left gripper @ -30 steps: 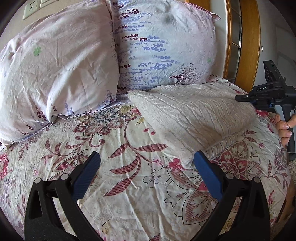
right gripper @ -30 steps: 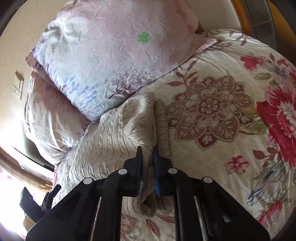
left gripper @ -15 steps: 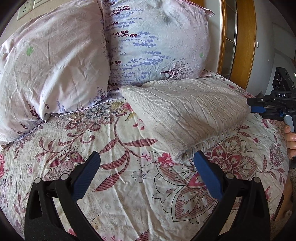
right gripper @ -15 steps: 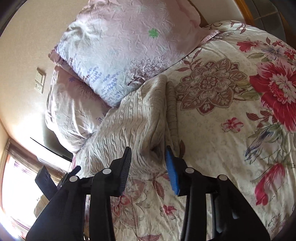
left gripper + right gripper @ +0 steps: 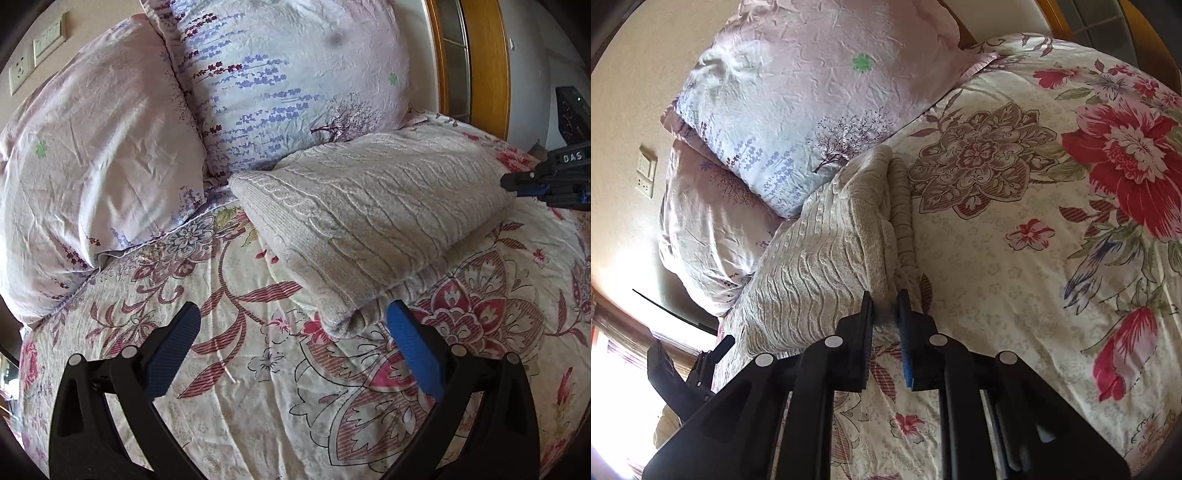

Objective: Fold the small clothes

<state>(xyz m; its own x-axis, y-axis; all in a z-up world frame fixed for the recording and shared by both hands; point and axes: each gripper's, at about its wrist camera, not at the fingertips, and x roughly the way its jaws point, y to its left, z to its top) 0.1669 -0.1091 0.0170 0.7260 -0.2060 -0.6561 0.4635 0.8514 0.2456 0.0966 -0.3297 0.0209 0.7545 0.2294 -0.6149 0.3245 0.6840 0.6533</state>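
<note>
Our folded cable-knit sweater (image 5: 369, 218) lies on the floral duvet (image 5: 258, 387), against the pillows (image 5: 291, 74). Our right gripper (image 5: 885, 308) is closing, fingers pinching its edge (folded layers between them); the left gripper (image 5: 291, 332) gapes wide, empty.

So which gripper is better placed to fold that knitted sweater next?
Probably the right gripper: its jaws are closing on the sweater edge. The left gripper is open, beside the near corner.

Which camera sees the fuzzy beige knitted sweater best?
The left wrist view: the folded beige cable-knit sweater lies whole across the flowery quilt. The right wrist view shows only its edge, end-on, between the closing right tongs.
</note>
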